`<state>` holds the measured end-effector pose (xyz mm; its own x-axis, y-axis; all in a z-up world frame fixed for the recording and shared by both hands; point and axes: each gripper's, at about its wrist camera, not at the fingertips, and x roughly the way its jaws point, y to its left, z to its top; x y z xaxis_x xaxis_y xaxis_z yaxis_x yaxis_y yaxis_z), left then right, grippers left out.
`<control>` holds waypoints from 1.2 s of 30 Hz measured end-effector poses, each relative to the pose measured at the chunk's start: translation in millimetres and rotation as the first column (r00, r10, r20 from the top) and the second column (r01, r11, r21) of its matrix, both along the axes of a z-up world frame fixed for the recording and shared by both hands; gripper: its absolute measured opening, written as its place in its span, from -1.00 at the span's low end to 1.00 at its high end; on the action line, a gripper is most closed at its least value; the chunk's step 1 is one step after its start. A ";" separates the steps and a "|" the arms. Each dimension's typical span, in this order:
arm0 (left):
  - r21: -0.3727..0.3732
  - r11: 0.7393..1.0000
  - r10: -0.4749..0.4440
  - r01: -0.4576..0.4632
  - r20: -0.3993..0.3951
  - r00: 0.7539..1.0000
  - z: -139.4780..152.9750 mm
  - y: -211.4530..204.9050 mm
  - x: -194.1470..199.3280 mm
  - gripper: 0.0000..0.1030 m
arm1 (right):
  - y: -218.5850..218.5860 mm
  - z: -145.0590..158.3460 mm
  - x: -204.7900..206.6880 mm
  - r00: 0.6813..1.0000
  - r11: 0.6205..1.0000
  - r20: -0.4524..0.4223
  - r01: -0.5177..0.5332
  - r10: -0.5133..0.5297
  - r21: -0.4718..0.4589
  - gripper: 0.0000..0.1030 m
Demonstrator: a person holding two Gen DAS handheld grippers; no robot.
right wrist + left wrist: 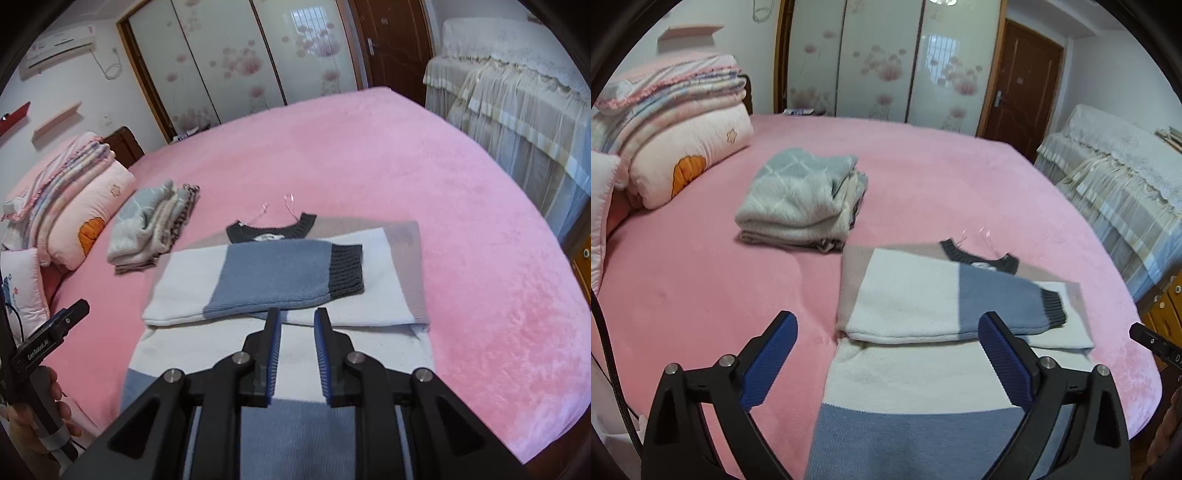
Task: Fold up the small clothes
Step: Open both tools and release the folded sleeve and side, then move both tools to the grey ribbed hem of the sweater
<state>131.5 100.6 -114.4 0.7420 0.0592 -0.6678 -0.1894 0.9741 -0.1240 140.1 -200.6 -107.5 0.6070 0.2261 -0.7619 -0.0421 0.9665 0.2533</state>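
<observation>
A small knit sweater (pixel 923 306), white, blue and beige with a dark grey collar, lies flat on the pink bed; it also shows in the right wrist view (pixel 288 280). Both sleeves are folded across its chest, the top one ending in a dark cuff (pixel 345 271). My left gripper (pixel 886 332) is wide open and empty, above the sweater's lower half. My right gripper (pixel 297 317) is open with a narrow gap, empty, just short of the folded sleeve's near edge. The left gripper's body (pixel 48 332) shows at the left of the right wrist view.
A stack of folded clothes (pixel 801 199) sits on the bed (pixel 701 277) behind and left of the sweater. Folded quilts and pillows (pixel 676 140) are piled at the headboard. A cloth-covered cabinet (pixel 1115 184) stands to the right. Wardrobe doors (pixel 886 62) are behind.
</observation>
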 end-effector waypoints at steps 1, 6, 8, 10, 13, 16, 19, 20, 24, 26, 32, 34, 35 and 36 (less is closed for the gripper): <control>-0.002 1.000 -0.007 0.007 0.004 1.000 6.6 -2.5 -4.7 0.90 | -0.5 5.1 -5.0 1.000 1.000 0.010 -0.002 0.002 0.000 -0.65; -0.031 0.999 -0.034 0.034 0.025 0.999 30.5 -12.2 -22.2 0.90 | -4.4 30.8 -31.4 0.998 1.000 0.060 -0.008 0.009 -0.025 -0.62; -0.025 0.999 -0.047 0.048 0.051 0.998 40.5 -17.9 -33.4 0.90 | -7.6 39.2 -42.9 0.997 1.000 0.080 -0.006 0.009 -0.027 -0.51; -0.007 0.998 -0.069 0.070 0.075 0.995 51.5 -23.9 -46.1 0.90 | -10.7 48.0 -56.3 0.995 0.999 0.104 -0.008 0.011 -0.031 -0.47; 0.028 0.997 -0.076 0.073 0.110 0.991 62.3 -31.2 -65.4 0.90 | -12.5 56.0 -72.9 0.991 0.999 0.134 -0.011 0.017 -0.048 -0.46; 0.033 0.996 -0.082 0.079 0.120 0.989 64.5 -34.2 -80.2 0.90 | -14.0 59.6 -91.0 0.987 0.999 0.158 -0.016 0.023 -0.051 -0.46; 0.029 0.997 -0.073 0.070 0.102 0.992 60.6 -33.9 -91.1 0.90 | -11.8 57.4 -105.9 0.986 0.998 0.166 -0.025 0.034 -0.055 -0.46; 0.033 0.998 -0.063 0.060 0.098 0.993 57.6 -33.4 -93.6 0.90 | -10.6 56.3 -110.7 0.985 0.997 0.169 -0.030 0.040 -0.066 -0.46; 0.034 0.998 -0.062 0.060 0.063 0.996 38.1 -28.2 -103.6 0.90 | -3.5 49.2 -129.2 0.980 0.992 0.176 -0.070 0.087 -0.102 -0.46; 0.032 0.997 -0.068 0.066 0.052 0.996 27.8 -24.4 -109.1 0.90 | -3.7 42.6 -138.9 0.980 0.991 0.166 -0.095 0.109 -0.093 -0.46; 0.023 0.992 -0.127 0.125 0.063 0.990 6.0 -20.7 -130.1 0.90 | -10.4 21.9 -166.1 0.978 0.990 0.170 -0.103 0.118 -0.096 -0.46; 0.039 0.987 -0.156 0.154 0.069 0.985 -0.7 -23.0 -136.2 0.90 | -13.6 16.1 -170.9 0.979 0.992 0.171 -0.098 0.111 -0.085 -0.46; 0.051 0.985 -0.168 0.164 0.063 0.984 -4.8 -24.2 -137.1 0.90 | -15.2 11.5 -172.6 0.980 0.992 0.165 -0.098 0.109 -0.077 -0.46; 0.067 0.982 -0.180 0.177 0.045 0.983 -12.3 -25.2 -138.1 0.90 | -16.1 6.6 -173.0 0.982 0.993 0.154 -0.095 0.106 -0.076 -0.46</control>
<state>-6.5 75.4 -126.6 0.7768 -0.0368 -0.6287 -0.0069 0.9977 -0.0669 -32.9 -216.7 -100.9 0.6975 0.2429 -0.6742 -0.1738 0.9701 0.1696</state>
